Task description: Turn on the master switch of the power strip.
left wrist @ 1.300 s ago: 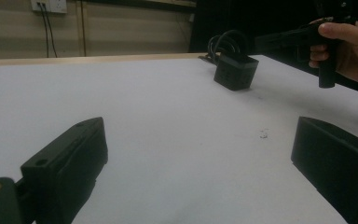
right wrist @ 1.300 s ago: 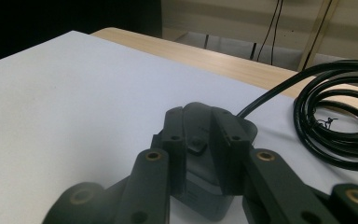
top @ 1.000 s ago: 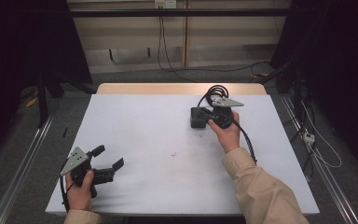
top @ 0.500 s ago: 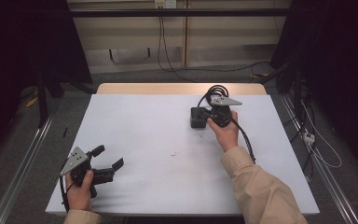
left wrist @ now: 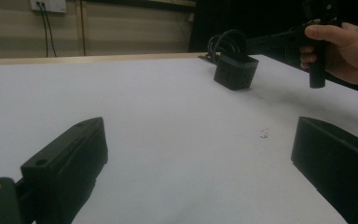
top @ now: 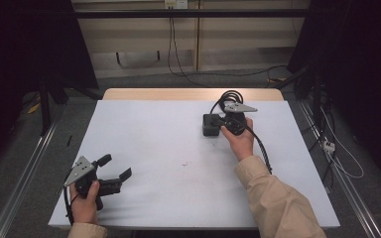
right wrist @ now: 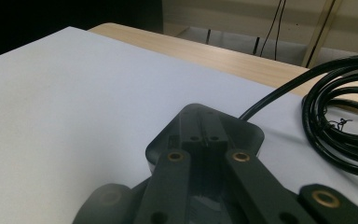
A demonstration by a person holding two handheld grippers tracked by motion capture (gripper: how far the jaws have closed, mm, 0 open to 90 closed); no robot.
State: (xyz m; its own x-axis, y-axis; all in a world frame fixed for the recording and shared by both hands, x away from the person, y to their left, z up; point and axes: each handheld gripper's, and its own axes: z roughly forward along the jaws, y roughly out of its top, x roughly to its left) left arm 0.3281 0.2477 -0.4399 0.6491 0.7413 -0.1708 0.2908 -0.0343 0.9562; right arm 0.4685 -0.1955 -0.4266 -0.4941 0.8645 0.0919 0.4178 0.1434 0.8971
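Observation:
A black power adapter (top: 210, 125) lies at the back right of the white table, and its black cable (top: 228, 96) is coiled just behind it. My right gripper (top: 222, 126) is held low from the right, its tips over the adapter's top. In the right gripper view the two jaws of the right gripper (right wrist: 203, 126) are pressed together with nothing between them, above the adapter (right wrist: 249, 135) and beside the coil (right wrist: 345, 116). My left gripper (top: 115, 166) rests at the front left corner, open and empty. From the left gripper (left wrist: 198, 154) I see the adapter (left wrist: 235, 72) far off.
A white sheet (top: 168, 148) covers the table, and a wooden strip (top: 178, 94) shows along the far edge. A small dark speck (top: 183, 162) lies near the middle. Metal rails (top: 25, 173) run along both sides on the floor, with cables behind the table.

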